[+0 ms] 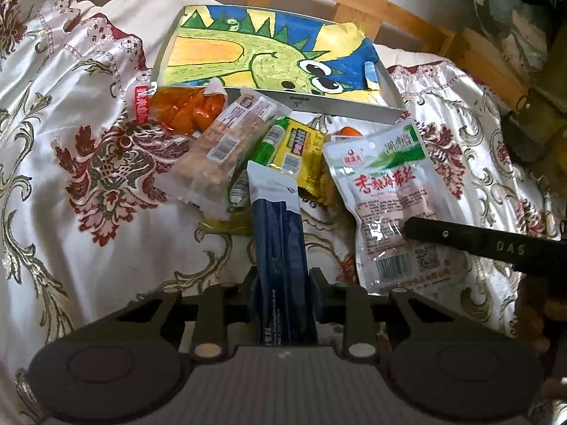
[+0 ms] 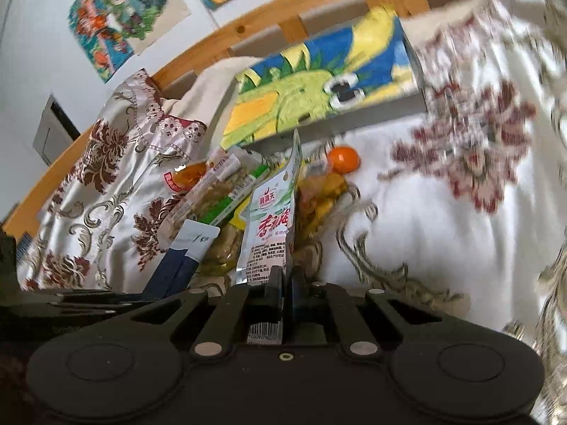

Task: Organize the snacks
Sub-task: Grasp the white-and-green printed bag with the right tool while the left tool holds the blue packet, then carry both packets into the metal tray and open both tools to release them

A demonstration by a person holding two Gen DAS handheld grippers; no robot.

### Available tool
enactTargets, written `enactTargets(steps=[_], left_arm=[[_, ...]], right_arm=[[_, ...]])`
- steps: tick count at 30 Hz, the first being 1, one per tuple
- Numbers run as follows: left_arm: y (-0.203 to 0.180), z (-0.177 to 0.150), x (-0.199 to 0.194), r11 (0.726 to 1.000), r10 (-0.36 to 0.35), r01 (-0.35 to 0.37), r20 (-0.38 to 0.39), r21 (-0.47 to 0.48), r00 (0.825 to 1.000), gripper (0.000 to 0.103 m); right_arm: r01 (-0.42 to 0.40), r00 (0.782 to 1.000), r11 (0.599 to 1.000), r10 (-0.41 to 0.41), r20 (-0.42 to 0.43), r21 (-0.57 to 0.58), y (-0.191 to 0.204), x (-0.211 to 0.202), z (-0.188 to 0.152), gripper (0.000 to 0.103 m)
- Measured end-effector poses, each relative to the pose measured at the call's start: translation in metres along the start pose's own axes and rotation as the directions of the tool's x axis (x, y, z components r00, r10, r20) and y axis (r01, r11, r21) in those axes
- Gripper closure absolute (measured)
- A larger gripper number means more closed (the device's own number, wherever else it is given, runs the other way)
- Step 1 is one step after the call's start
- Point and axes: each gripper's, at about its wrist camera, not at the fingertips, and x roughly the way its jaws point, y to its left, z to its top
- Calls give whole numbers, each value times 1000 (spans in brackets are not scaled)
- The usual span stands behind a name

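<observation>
The left gripper pinches a light, crinkly blue packet at lower centre; the right gripper clamps a slippery white pouch by its flat bottom edge, mid-frame.

Floral satin bedspread; snack pile at centre: orange-snack bag, clear biscuit pack, yellow sachet. Far side: dinosaur-lined box.
</observation>
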Motion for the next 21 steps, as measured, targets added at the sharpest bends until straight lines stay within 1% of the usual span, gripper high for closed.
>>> enactTargets(steps=[6, 12, 15, 18, 21], left_arm=[[-7, 2, -3, 999, -33, 33, 21, -8, 999, 72], [-8, 19, -5, 998, -52, 54, 68, -23, 996, 72], [-8, 33, -5, 998, -52, 54, 97, -19, 994, 72], [-6, 55, -4, 999, -48, 50, 141, -10, 989, 72], [1, 81, 3, 998, -36, 46, 170, -51, 985, 72]], right_arm=[[63, 993, 985, -46, 110, -159, 21, -12, 5, 100], [115, 982, 967, -76, 173, -228, 27, -17, 15, 100], [132, 978, 956, -82, 192, -263, 28, -18, 23, 100], [149, 972, 939, -82, 220, -309, 31, -17, 37, 100], [160, 968, 924, -78, 239, -347, 33, -12, 59, 100]])
